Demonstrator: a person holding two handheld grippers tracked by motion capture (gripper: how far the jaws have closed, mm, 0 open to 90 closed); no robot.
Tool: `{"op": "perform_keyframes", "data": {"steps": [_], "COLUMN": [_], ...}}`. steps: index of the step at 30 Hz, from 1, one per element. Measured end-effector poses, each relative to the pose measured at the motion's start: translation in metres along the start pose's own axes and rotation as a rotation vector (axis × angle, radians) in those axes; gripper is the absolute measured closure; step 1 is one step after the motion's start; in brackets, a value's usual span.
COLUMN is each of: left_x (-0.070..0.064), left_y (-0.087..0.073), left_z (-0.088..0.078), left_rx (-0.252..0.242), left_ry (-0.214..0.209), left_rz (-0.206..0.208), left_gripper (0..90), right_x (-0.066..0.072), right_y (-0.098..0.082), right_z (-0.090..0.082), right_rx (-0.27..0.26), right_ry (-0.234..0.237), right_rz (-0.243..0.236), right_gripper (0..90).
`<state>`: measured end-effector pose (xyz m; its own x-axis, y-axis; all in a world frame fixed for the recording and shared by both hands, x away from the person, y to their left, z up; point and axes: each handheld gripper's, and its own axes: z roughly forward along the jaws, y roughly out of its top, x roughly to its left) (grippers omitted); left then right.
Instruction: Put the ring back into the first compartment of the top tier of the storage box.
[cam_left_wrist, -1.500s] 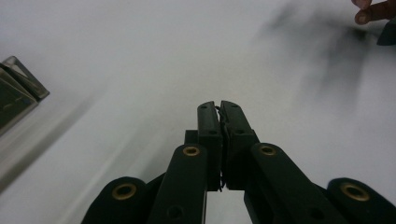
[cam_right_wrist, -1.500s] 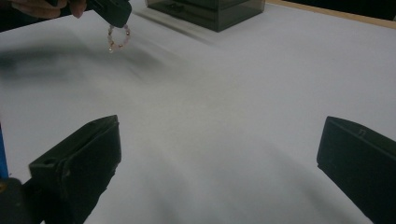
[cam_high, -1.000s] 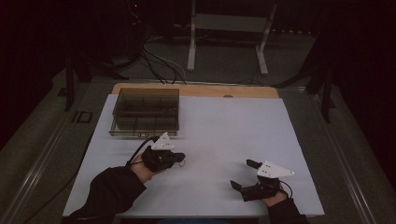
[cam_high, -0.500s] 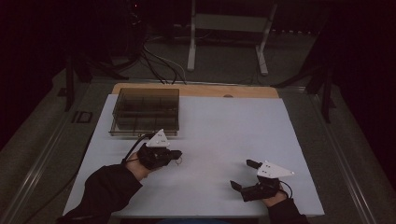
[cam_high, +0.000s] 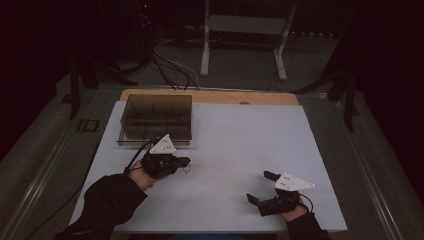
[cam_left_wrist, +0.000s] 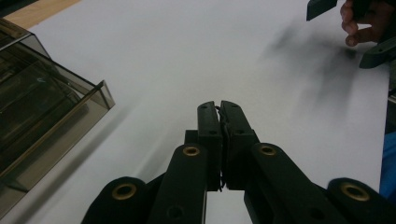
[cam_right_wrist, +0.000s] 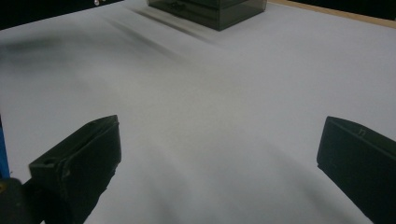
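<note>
My left gripper (cam_high: 187, 161) hovers over the white sheet (cam_high: 240, 135), just in front of a smoked clear compartment box (cam_high: 155, 117). Its jaws are pressed together, and in the left gripper view (cam_left_wrist: 220, 107) a thin dark wire-like piece (cam_left_wrist: 223, 122) is pinched between them; a small loop (cam_high: 186, 169) hangs under the tips. The box (cam_left_wrist: 37, 116) lies to the left of the jaws there. My right gripper (cam_high: 259, 186) rests near the front right of the sheet, open wide with nothing between its jaws (cam_right_wrist: 219, 140). The box (cam_right_wrist: 210, 9) stands far ahead of it.
A wooden board edge (cam_high: 210, 96) borders the sheet at the back. Cables (cam_high: 165, 65) and a stand's legs (cam_high: 280, 55) are on the floor beyond the table. The other hand (cam_left_wrist: 362, 28) appears at the top right of the left gripper view.
My left gripper has drifted a little to the left and toward the box, still shut. The right gripper has not moved.
</note>
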<state>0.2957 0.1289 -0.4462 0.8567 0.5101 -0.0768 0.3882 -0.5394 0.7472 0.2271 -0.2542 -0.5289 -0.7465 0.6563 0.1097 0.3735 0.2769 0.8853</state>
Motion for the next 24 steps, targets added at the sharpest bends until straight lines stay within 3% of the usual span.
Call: {"op": "perform_keyframes", "data": {"steps": [24], "left_x": [0.021], "left_y": [-0.002], "left_z": [-0.03], "left_rx": [-0.037], "left_ry": [0.058], "left_rz": [-0.04], "left_gripper": [90.0], "right_x": [0.0], "right_y": [0.0], "right_z": [0.0], "right_rx": [0.0], "right_ry": [-0.002], "right_rz": [-0.003], "right_gripper": [0.0]}}
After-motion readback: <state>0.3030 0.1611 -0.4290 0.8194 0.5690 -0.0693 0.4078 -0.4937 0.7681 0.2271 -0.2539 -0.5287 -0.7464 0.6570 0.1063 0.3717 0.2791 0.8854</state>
